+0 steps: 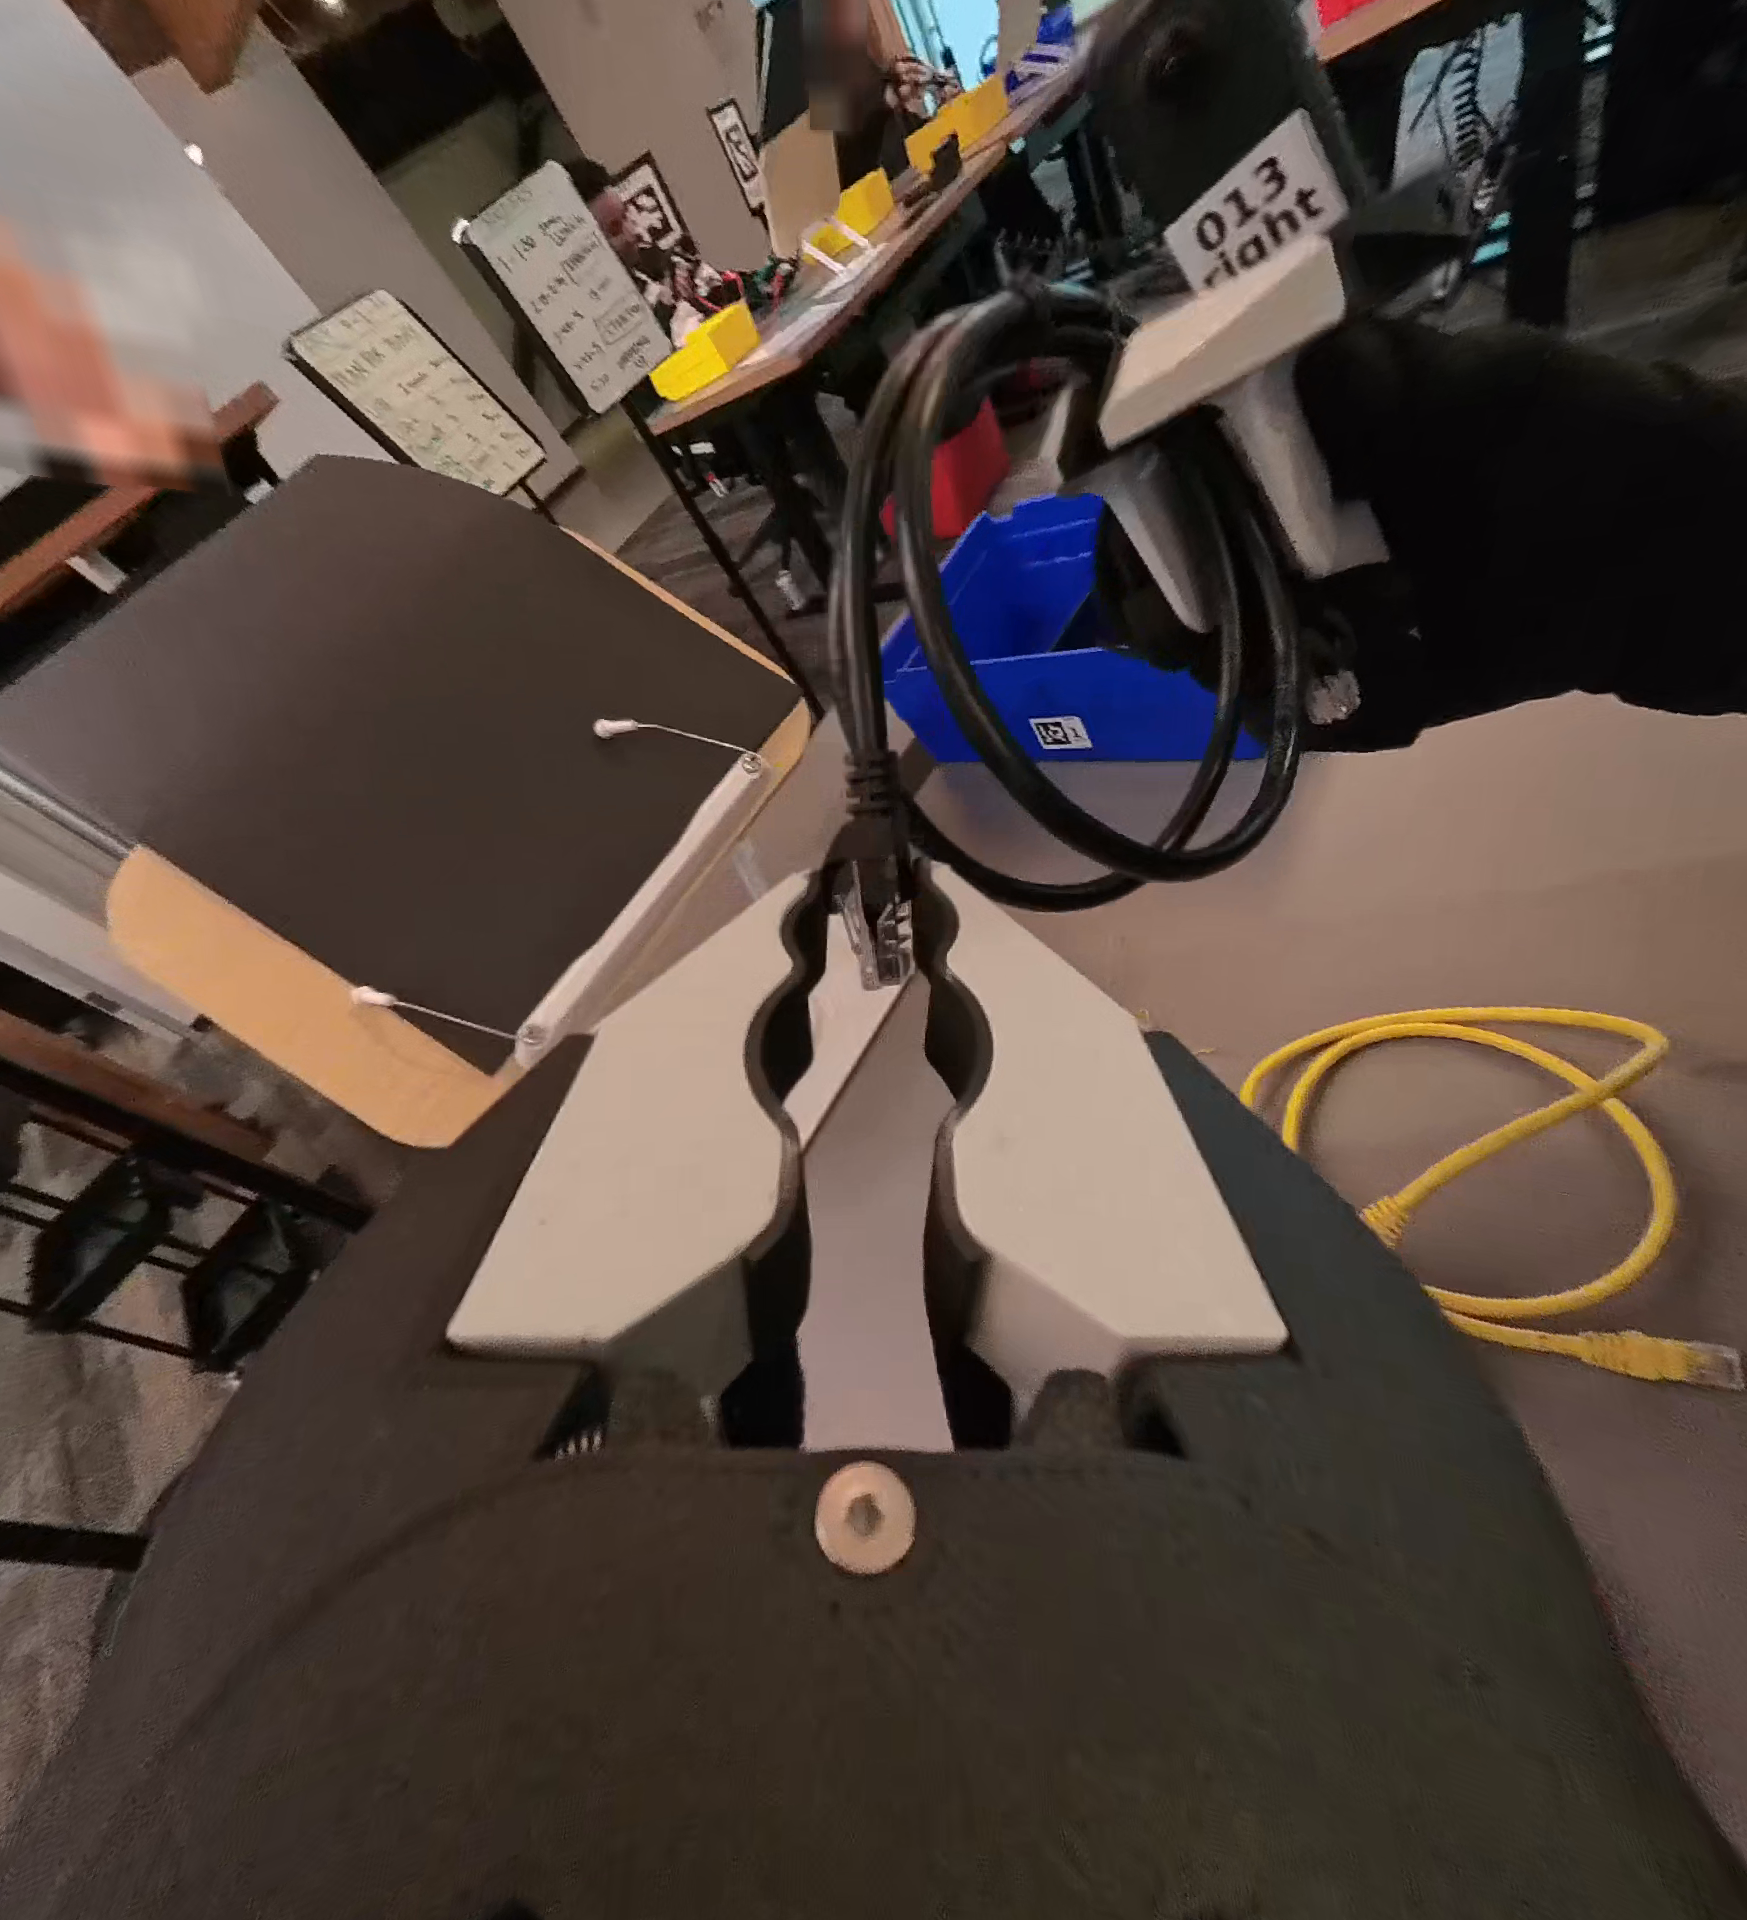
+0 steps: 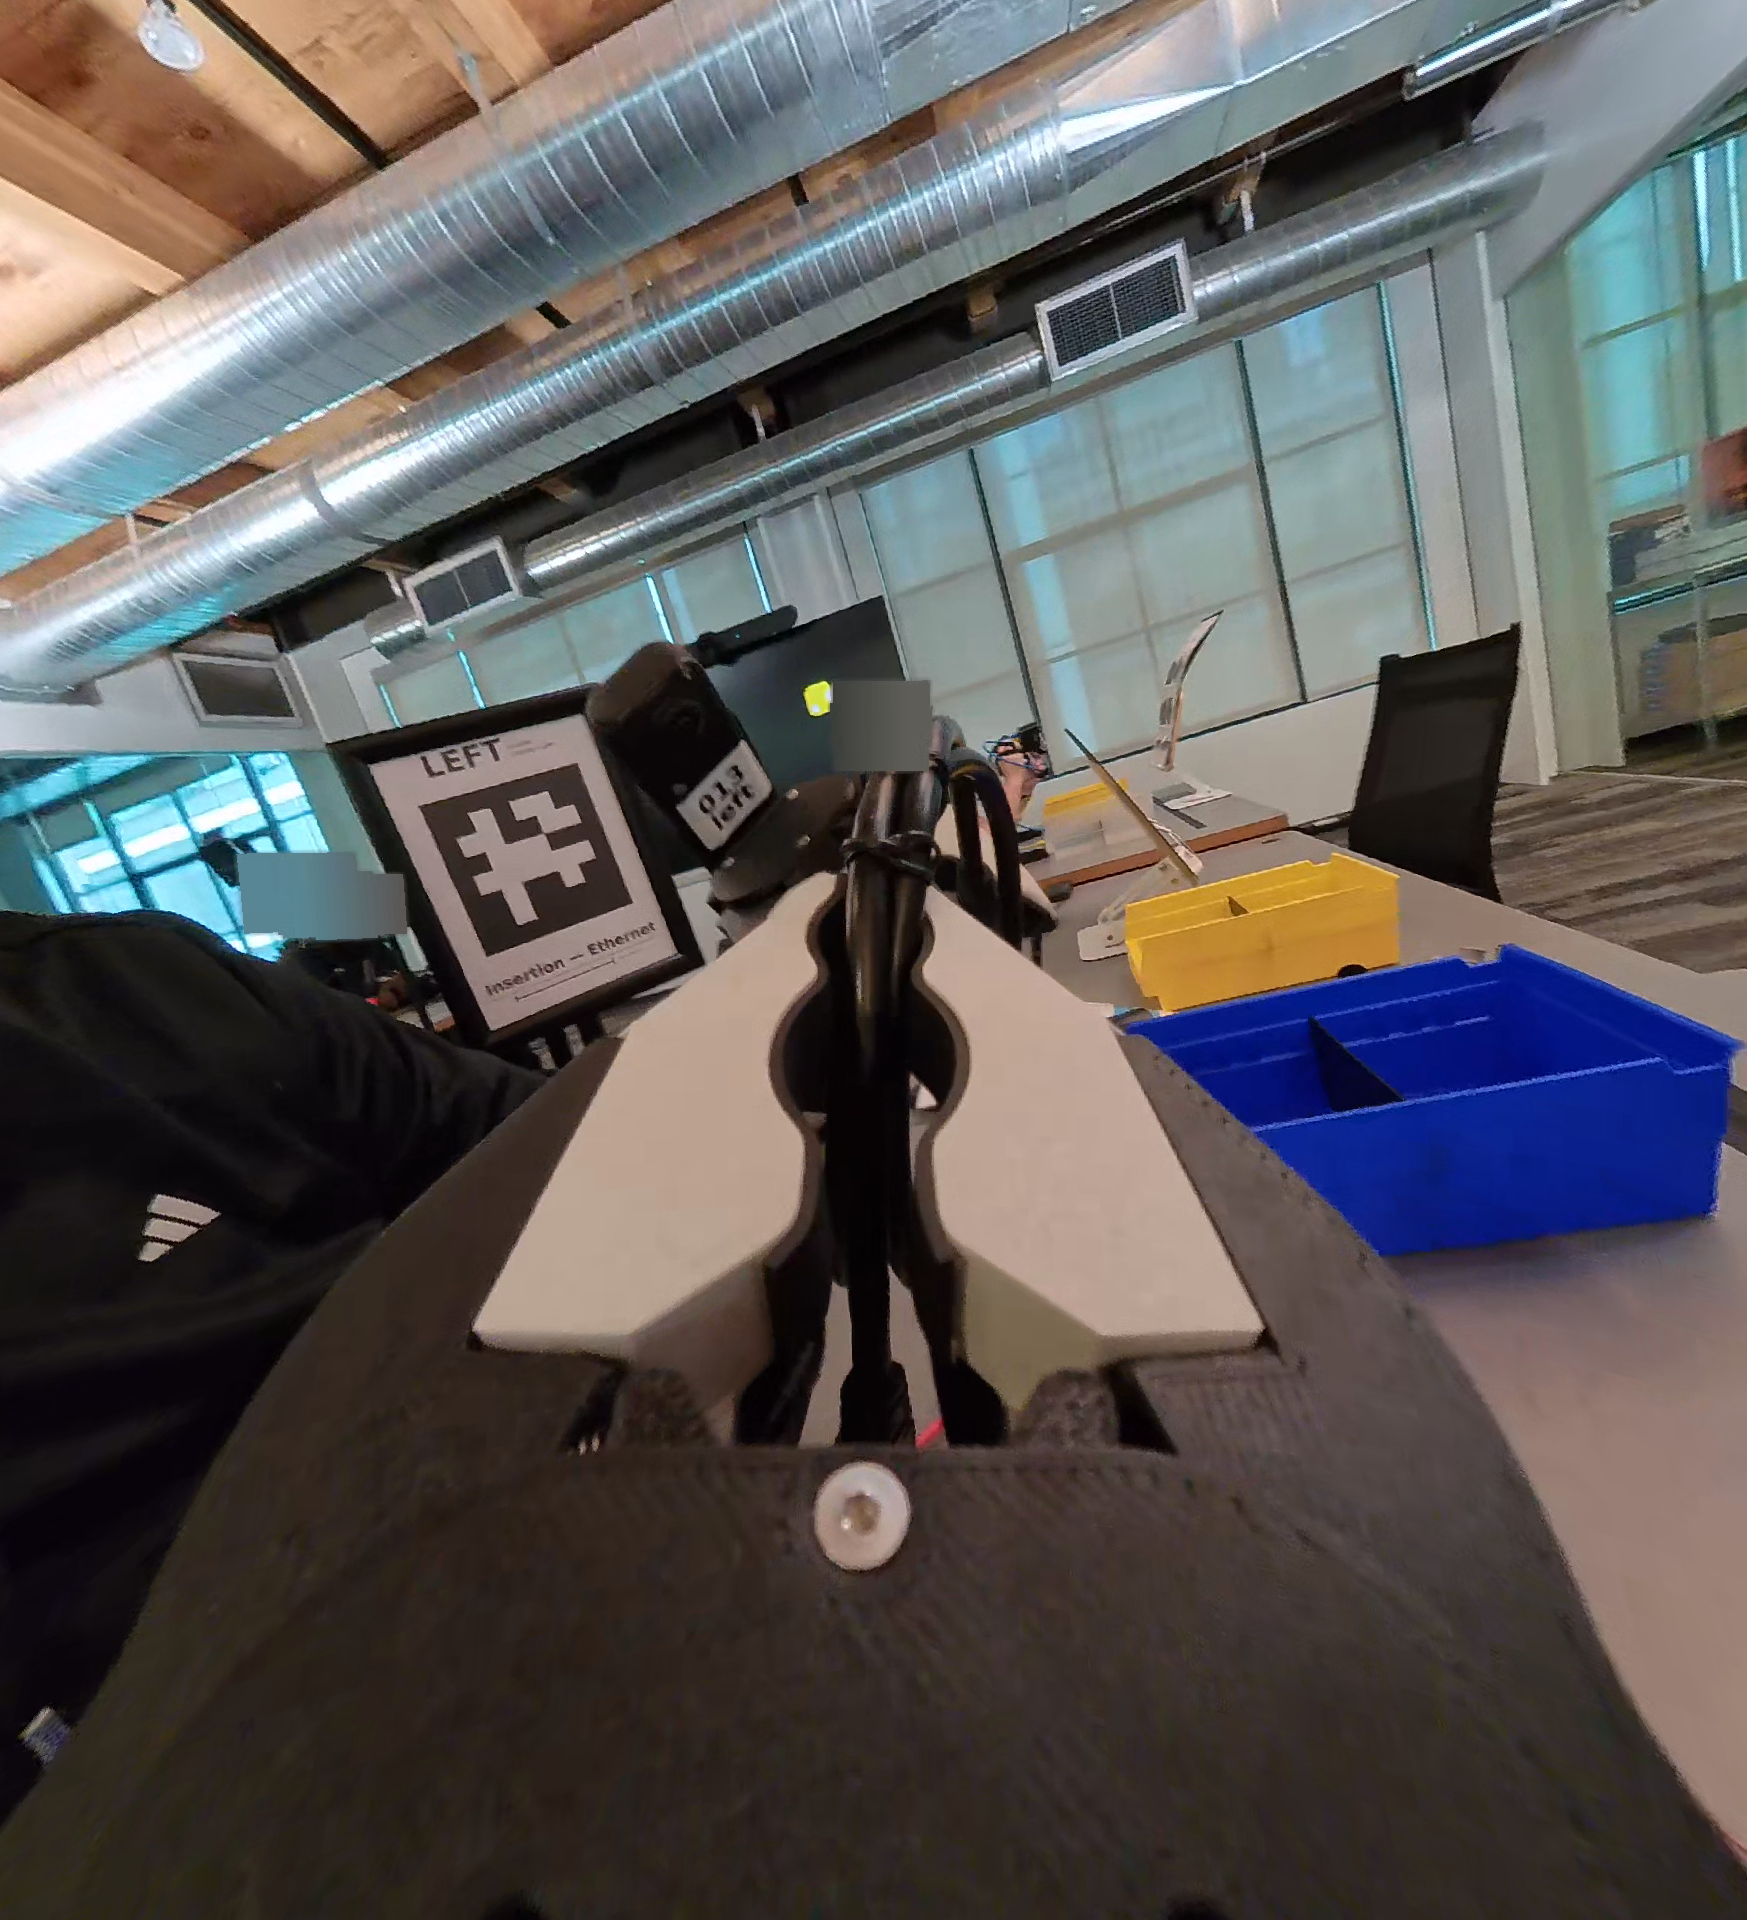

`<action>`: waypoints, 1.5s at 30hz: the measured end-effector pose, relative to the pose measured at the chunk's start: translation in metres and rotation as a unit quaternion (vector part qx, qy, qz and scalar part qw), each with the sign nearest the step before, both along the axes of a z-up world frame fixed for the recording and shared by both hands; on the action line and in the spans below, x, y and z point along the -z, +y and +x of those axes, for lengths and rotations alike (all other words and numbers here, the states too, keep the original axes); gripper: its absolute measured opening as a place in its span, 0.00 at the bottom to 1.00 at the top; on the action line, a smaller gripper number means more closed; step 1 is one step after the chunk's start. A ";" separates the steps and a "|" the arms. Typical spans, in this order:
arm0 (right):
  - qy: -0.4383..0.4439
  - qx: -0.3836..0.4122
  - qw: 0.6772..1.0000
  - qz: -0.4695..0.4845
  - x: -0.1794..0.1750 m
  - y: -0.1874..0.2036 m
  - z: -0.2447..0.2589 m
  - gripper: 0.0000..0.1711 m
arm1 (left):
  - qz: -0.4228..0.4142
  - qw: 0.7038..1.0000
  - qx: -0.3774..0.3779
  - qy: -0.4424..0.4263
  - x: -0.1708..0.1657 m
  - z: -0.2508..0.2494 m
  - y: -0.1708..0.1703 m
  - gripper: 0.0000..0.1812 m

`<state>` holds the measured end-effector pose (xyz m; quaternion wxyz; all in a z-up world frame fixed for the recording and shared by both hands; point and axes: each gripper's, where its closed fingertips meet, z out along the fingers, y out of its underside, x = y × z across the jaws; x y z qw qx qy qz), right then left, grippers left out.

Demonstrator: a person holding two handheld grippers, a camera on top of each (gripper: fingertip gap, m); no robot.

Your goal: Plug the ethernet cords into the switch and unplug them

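Observation:
My left gripper (image 1: 874,914) is shut on the clear plug (image 1: 879,940) of a black ethernet cord (image 1: 848,603), held above the table. The cord's tied coil runs up to my right gripper (image 1: 1175,582), which is held in a black-gloved hand. In the right wrist view my right gripper (image 2: 874,914) is shut on that black coil (image 2: 869,1039), and the left gripper's body (image 2: 703,769) shows just beyond it. A yellow ethernet cord (image 1: 1471,1195) lies loose on the grey table (image 1: 1471,935). No switch is in view.
A blue divided bin (image 2: 1471,1132) stands on the table beyond the grippers, with a yellow bin (image 2: 1264,935) behind it. A framed marker sign (image 2: 526,862) stands at the left; its dark back (image 1: 381,727) shows in the left wrist view. A black sleeve (image 2: 121,1143) fills the left. My right fingertips sit around 8 cm from my left ones.

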<state>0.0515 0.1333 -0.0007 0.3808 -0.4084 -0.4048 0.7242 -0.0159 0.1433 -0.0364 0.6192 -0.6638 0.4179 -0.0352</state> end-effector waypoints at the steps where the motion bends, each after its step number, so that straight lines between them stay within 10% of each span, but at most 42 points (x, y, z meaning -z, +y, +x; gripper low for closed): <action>1: -0.018 0.014 1.000 0.011 0.005 0.003 -0.001 0.03 | 0.016 1.000 -0.004 0.004 -0.005 -0.003 -0.001 0.07; 5: -0.111 0.105 0.986 0.059 0.015 0.025 0.007 0.29 | 0.116 0.983 -0.064 0.131 -0.021 -0.018 -0.003 0.07; 10: -0.060 0.150 0.978 0.131 -0.034 0.002 0.021 0.36 | 0.225 0.927 -0.082 0.289 -0.037 0.000 -0.019 0.06; 22: -0.087 0.076 0.976 0.187 -0.013 -0.054 -0.037 0.14 | 0.349 0.855 -0.102 0.371 -0.060 0.037 -0.040 0.06; 36: -0.051 0.112 0.978 0.171 -0.025 -0.046 -0.032 0.05 | 0.343 0.868 -0.124 0.336 -0.061 0.036 -0.035 0.06; 45: -0.086 0.135 0.971 0.177 -0.022 -0.016 0.006 0.05 | 0.173 0.958 -0.012 0.229 -0.025 0.023 -0.047 0.20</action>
